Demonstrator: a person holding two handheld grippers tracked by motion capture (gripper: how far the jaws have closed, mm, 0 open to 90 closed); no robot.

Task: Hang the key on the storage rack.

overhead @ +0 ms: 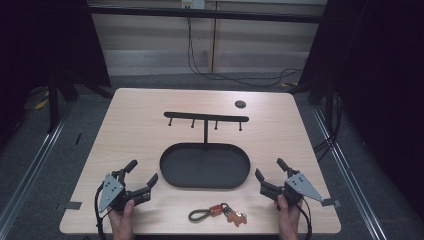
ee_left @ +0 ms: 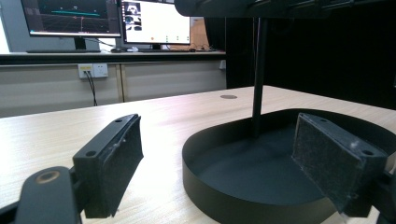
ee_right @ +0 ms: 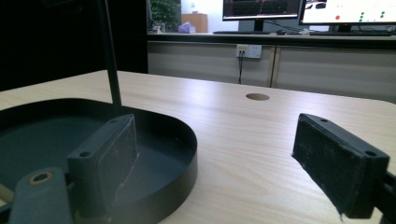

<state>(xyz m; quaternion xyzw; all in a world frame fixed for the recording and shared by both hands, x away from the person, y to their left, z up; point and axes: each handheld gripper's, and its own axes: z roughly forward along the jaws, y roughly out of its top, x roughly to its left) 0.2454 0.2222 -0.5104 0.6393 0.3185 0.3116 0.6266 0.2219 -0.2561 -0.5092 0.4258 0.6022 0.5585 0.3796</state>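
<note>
Black hook stand (overhead: 206, 119) with oval tray (overhead: 172, 172) stood mid-table; the keychain (overhead: 219, 212) lay near the front edge between wide, empty left gripper (overhead: 142, 178) and right gripper (overhead: 269, 173). Start stage, judged: next, grasp the keychain.

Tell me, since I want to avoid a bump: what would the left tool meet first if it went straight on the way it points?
Probably the black tray: the left tool, open, aims at its near rim. Depth is hard to judge.
</note>
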